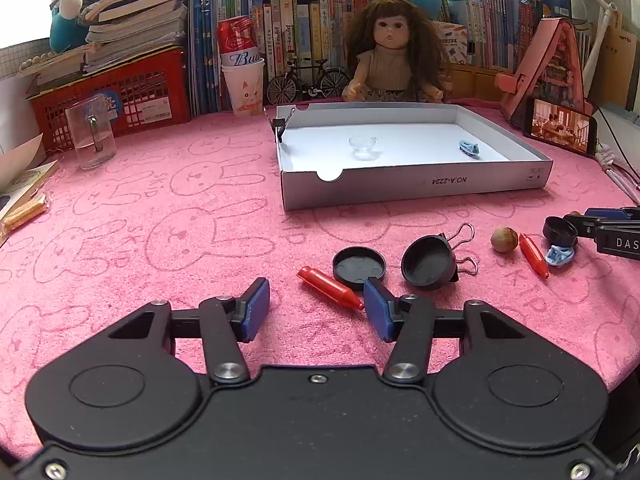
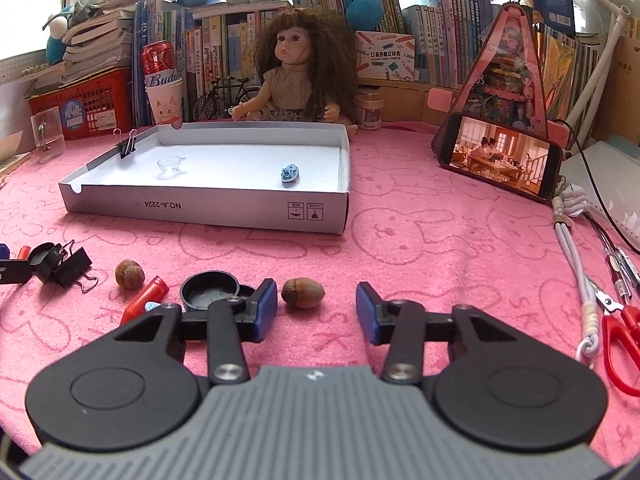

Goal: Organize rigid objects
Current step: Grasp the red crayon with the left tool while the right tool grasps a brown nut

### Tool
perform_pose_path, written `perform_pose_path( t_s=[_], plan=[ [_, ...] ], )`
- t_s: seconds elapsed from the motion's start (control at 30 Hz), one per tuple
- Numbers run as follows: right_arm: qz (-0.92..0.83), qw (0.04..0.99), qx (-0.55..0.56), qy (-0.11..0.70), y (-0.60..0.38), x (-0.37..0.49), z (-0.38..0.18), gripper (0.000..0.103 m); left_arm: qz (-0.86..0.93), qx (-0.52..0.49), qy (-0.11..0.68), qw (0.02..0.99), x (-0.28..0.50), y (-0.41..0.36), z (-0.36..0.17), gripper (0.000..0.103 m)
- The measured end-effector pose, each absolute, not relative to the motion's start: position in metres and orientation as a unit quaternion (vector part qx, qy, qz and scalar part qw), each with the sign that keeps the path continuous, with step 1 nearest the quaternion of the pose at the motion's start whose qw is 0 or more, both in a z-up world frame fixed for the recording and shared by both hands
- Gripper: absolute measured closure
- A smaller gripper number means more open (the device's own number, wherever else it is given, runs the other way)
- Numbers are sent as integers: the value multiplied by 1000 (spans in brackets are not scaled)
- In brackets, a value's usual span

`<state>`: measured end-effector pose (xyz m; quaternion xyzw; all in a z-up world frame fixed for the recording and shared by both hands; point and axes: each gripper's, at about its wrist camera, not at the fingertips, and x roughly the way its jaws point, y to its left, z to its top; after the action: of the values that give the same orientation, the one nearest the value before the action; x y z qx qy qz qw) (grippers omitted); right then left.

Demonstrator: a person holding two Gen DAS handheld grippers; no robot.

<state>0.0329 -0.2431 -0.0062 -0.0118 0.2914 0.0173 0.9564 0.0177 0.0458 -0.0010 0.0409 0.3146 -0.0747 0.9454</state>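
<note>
A white cardboard tray (image 1: 416, 190) (image 2: 204, 210) sits on the pink cloth, holding a clear glass cup (image 1: 363, 145) (image 2: 171, 165) and a small blue toy (image 1: 469, 148) (image 2: 289, 174), with a binder clip (image 2: 127, 146) on its rim. My left gripper (image 1: 316, 300) is open and empty; a red crayon (image 1: 330, 288) lies between its fingertips. Behind are a black lid (image 1: 359, 267), a black cap with binder clips (image 1: 430, 262), an acorn (image 1: 504, 239) and a second crayon (image 1: 534, 255). My right gripper (image 2: 316, 304) is open around an acorn (image 2: 303, 292); a black lid (image 2: 210, 290) lies by its left finger.
A doll (image 1: 390, 56) (image 2: 298, 68), books, a red basket (image 1: 116, 98), a beer can in a paper cup (image 1: 240, 64), and a glass beaker (image 1: 91, 136) line the back. A phone (image 2: 502, 160) stands on the right, with cables and red scissors (image 2: 622, 340) beside it.
</note>
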Motion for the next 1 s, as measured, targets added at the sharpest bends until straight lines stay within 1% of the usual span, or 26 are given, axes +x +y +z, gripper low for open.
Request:
perform_pose_path(
  t_s=[0.2, 0.23, 0.27, 0.3, 0.37, 0.4, 0.43, 0.47, 0.53, 0.77, 1.0],
  plan=[
    [18, 957, -14, 290, -241, 33, -6, 58, -73, 38, 309, 947, 18, 43, -2, 55],
    [18, 957, -15, 290, -240, 33, -6, 59, -74, 37, 308, 948, 18, 42, -3, 59],
    [18, 957, -15, 289, -240, 33, -7, 60, -77, 32, 308, 948, 18, 41, -3, 65],
    [17, 957, -15, 288, -239, 32, -7, 61, -78, 28, 307, 948, 17, 40, -3, 67],
    [15, 958, -21, 284, -236, 30, -8, 65, -82, 32, 305, 948, 16, 36, -3, 79],
    [17, 959, -26, 282, -233, 29, -8, 68, -84, 34, 304, 948, 15, 34, -3, 82],
    [19, 959, -30, 281, -231, 28, -8, 73, -84, 33, 304, 948, 15, 33, -3, 87],
    [19, 959, -33, 280, -228, 28, -8, 74, -82, 31, 304, 949, 15, 32, -2, 90],
    [21, 960, -34, 279, -226, 27, -7, 75, -78, 25, 306, 948, 16, 32, -1, 94],
    [30, 960, -23, 276, -228, 26, -4, 76, -73, 9, 309, 948, 18, 35, 3, 94],
    [26, 963, -23, 267, -227, 30, 5, 76, -71, 7, 291, 954, 22, 35, 17, 94]
  ],
)
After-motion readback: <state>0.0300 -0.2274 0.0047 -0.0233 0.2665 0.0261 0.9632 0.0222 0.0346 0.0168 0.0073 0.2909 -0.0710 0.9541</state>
